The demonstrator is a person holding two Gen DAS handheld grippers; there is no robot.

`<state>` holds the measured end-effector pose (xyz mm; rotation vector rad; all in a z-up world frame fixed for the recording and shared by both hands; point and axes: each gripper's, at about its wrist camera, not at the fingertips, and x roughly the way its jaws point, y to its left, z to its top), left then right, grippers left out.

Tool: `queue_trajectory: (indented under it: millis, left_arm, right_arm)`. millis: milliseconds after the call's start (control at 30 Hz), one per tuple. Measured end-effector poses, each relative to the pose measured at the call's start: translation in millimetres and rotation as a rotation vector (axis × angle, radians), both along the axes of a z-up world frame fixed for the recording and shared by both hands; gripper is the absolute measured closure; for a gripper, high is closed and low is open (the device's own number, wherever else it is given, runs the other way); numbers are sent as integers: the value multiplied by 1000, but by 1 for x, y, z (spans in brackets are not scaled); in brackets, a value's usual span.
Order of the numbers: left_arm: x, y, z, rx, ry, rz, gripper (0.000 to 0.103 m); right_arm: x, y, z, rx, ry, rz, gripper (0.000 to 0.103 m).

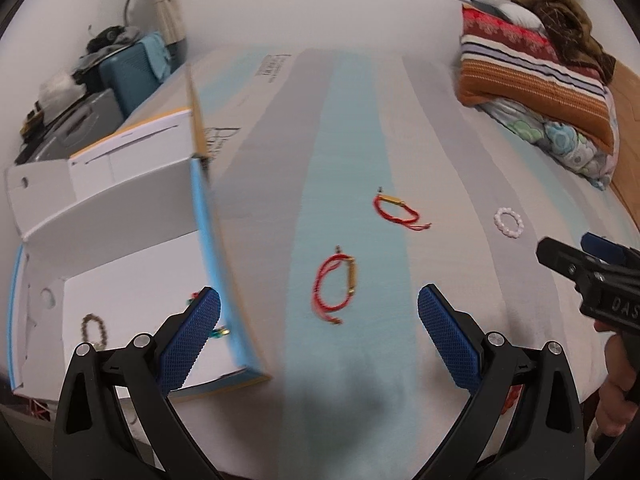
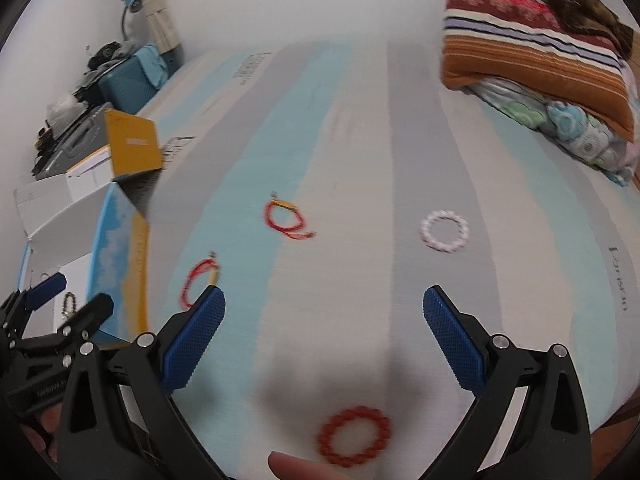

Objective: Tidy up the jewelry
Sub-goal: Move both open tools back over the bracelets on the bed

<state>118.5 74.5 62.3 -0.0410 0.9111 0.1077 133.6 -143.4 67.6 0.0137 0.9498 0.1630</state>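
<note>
Both our grippers, left [image 1: 319,318] and right [image 2: 324,316], gape empty. Ahead lie 2 red cord bracelets [image 2: 200,282] [image 2: 286,218], 1 white bead bracelet [image 2: 444,232]; 1 red bead bracelet [image 2: 354,436] beneath the right; 1 brown bracelet [image 1: 94,330] boxed [image 1: 120,280] left.

Matt cloth bedsheet [image 2: 360,160], paperboard box [image 1: 120,240] (smooth white inside).

The black body of the right tool [image 1: 612,300] bears the pale letters "DAS", cut off by the frame edge; print on the striped mattress [image 2: 360,160] is too blurred to read.
</note>
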Motion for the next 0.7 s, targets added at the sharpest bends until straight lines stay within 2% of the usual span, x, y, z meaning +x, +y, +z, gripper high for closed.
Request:
queue_trajectory:
  millis: [167,333,467,533,700]
  left_arm:
    - [21,-23,-19,-11,27,-36,6]
    - [40,-39,-46,-18,70,-54,6]
    - [52,-42,-70,-15,101,-48,6]
    - [58,-44,-83,28,116,-38,6]
    - [71,-36,-107,-1,142,-30,8]
  right_arm:
    - [-2,-28,-17,-14,38,-27,7]
    - [-13,-45,-48,-26,93,-41,7]
    - [-25,-48,-76,-46,141,-32,8]
    - [-32,-49,-89,-48,164,-33,8]
    - [-50,-45,-116,-39,209,-13,8]
